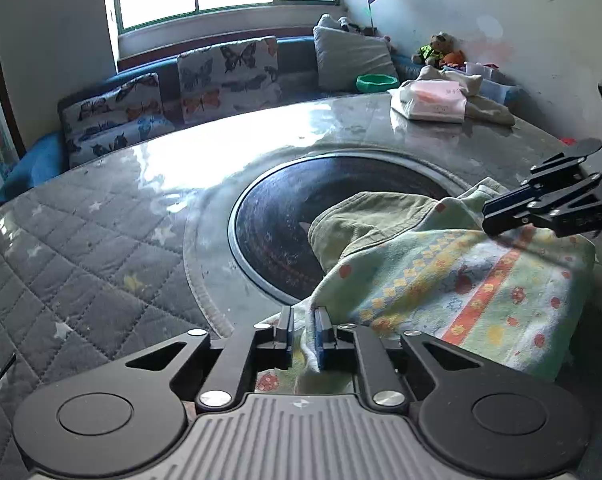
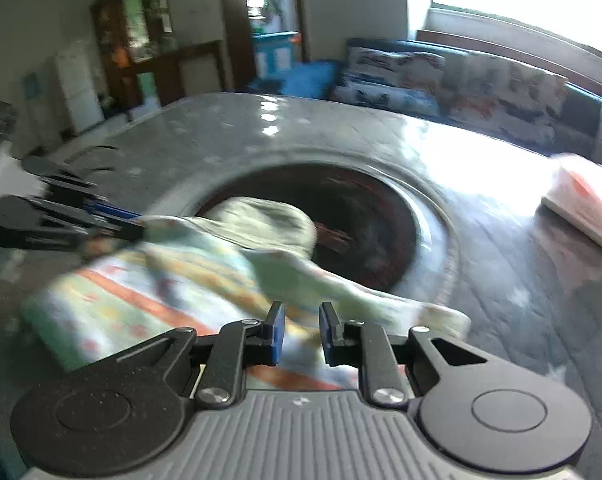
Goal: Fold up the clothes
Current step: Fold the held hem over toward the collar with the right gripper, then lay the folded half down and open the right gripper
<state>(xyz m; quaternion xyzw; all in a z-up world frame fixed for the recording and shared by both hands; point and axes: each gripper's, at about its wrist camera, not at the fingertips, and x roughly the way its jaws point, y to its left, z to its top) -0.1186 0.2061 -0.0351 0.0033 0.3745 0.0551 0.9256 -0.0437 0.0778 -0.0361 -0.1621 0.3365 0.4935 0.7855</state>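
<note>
Glossy grey bench [image 1: 101, 216] carries the folded garment [image 1: 453, 280] at 4 o'clock; left hand-held gripper [image 1: 303, 334] and right hand-held gripper [image 2: 301, 330] stand slightly apart, evidently releasing the laid fold.

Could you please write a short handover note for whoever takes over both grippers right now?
Left gripper: jaws slightly apart, a towel edge between the pads, apparently not clamped.
Right gripper: jaws slightly apart over the cloth, nothing pinched; that view is blurred.
Patterned towel: folded over in a loose heap on the table, partly covering the dark round inset; its green underside bulges at the far end.
Done: one rough fold.
Left: flatten, square the edges, probably fold again. A pink packet sits at the far corner, clear of the work.
</note>
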